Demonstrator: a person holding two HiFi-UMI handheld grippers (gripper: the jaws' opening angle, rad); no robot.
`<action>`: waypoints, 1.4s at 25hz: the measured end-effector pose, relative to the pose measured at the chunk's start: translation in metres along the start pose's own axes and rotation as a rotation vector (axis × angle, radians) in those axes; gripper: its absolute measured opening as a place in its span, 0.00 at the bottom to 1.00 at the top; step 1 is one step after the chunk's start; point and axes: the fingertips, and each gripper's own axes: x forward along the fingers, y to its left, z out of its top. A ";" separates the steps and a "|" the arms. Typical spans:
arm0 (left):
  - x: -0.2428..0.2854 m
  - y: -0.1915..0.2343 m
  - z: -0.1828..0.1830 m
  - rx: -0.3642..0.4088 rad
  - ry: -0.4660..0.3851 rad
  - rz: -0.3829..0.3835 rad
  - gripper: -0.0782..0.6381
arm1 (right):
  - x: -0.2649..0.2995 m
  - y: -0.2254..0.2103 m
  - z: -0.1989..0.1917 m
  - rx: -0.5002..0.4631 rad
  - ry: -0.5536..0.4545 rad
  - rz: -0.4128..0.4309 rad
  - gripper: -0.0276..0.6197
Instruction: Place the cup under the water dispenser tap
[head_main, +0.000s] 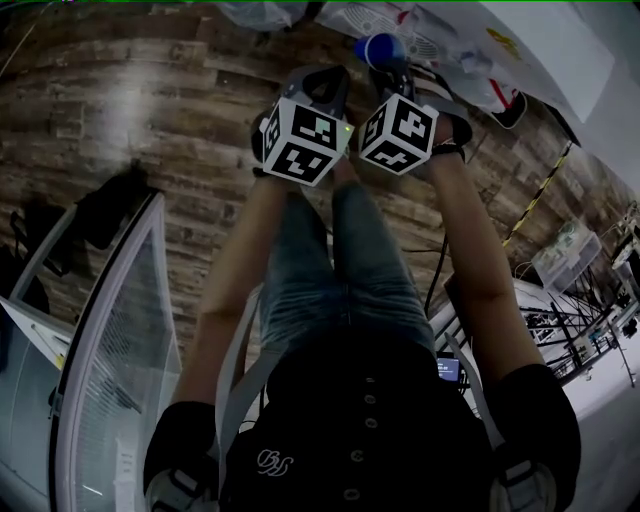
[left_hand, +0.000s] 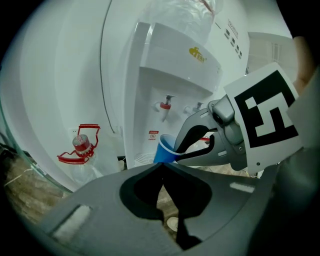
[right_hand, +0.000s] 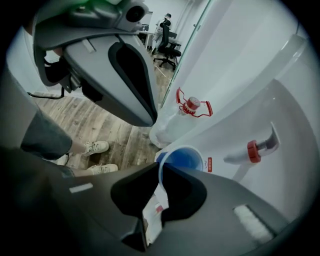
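My right gripper (right_hand: 161, 167) is shut on the rim of a blue cup (right_hand: 182, 160), one jaw inside it and one outside. Seen from the left gripper view, the cup (left_hand: 165, 150) hangs upright in front of the white water dispenser (left_hand: 175, 60). It is below and slightly right of the red tap (left_hand: 165, 105) and above the drip tray (left_hand: 142, 159). A second tap (left_hand: 192, 107) sits to the right. My left gripper (left_hand: 162, 164) is shut and holds nothing. In the head view, both grippers (head_main: 322, 82) (head_main: 385, 60) are side by side, with the cup (head_main: 378, 47) at the dispenser (head_main: 470, 40).
A clear jug with a red handle (left_hand: 80, 145) stands on the floor left of the dispenser. A curved glass partition (head_main: 120, 330) runs along the left. The person's shoes (right_hand: 95, 147) stand on the wooden floor. Office chairs (right_hand: 167, 47) are far behind.
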 end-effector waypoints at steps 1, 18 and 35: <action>0.002 0.001 -0.001 -0.004 0.002 -0.002 0.12 | 0.003 -0.001 -0.001 0.005 0.003 0.002 0.08; 0.025 0.022 -0.001 -0.043 0.012 0.000 0.12 | 0.060 -0.034 -0.016 0.009 0.092 -0.091 0.08; 0.035 0.041 -0.014 -0.014 0.039 0.019 0.12 | 0.085 -0.042 -0.014 0.081 0.077 -0.070 0.07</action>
